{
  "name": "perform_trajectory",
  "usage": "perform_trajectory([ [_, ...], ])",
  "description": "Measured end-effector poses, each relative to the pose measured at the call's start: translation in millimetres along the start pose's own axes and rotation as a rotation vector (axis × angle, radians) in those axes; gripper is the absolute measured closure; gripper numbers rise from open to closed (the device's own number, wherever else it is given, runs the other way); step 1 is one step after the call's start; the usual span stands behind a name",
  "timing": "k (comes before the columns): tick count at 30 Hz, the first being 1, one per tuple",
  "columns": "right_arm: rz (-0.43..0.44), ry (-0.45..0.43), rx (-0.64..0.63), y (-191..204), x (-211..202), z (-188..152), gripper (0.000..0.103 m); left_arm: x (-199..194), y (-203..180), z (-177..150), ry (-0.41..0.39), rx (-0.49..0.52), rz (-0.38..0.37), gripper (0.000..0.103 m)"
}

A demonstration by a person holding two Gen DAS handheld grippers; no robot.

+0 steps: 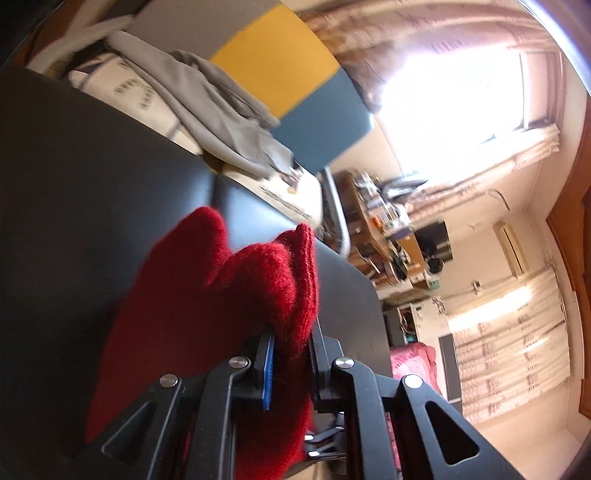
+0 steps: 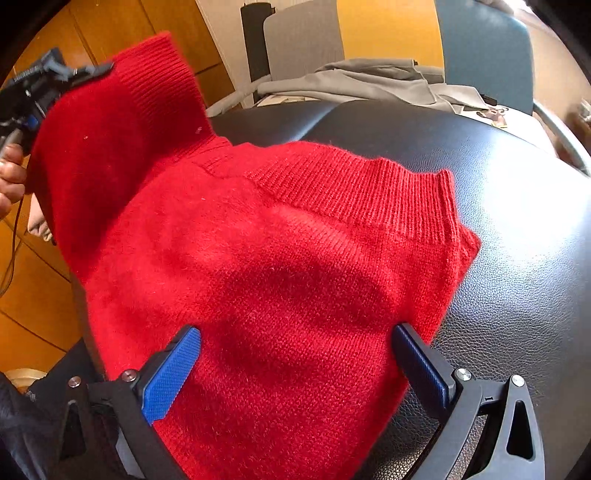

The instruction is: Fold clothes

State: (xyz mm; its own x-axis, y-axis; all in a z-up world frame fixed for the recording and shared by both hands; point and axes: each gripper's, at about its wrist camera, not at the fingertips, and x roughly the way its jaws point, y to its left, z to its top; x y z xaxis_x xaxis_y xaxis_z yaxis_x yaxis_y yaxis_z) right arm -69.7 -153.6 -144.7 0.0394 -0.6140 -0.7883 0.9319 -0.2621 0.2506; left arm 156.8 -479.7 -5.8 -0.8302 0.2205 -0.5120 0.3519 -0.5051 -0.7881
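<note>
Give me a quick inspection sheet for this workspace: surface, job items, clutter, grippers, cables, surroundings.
Surface: black leather-look top, padded, bare to the right of the garment.
Job's things: red knit sweater, mostly lying on the top, one ribbed end lifted.
Clutter: grey garment heaped at the far edge, printed paper beside it.
Grippers: left gripper shut on the sweater, holding the raised end; right gripper open, fingers straddling the lying part.
Cables: thin dark cord hanging below the hand.
Surroundings: grey, yellow and blue panels, wooden wall, bright window, curtains.
</note>
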Motion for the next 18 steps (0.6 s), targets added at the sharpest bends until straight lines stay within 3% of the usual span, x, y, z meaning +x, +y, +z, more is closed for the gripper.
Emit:
perform_trajectory([
  [9, 0.018, -0.012, -0.017, 1, -12, -14, 0.0, 90, -63, -34, 0.115, -0.009, -0.132, 0.09],
  [14, 0.034, -0.036, -0.012, 2, -16, -21, 0.0, 138, -79, -46, 0.166, 0.001, -0.09, 0.09],
  [18, 0.052, -0.065, -0.007, 1, -20, -29, 0.0, 175, -71, -52, 0.198, -0.035, -0.008, 0.09],
])
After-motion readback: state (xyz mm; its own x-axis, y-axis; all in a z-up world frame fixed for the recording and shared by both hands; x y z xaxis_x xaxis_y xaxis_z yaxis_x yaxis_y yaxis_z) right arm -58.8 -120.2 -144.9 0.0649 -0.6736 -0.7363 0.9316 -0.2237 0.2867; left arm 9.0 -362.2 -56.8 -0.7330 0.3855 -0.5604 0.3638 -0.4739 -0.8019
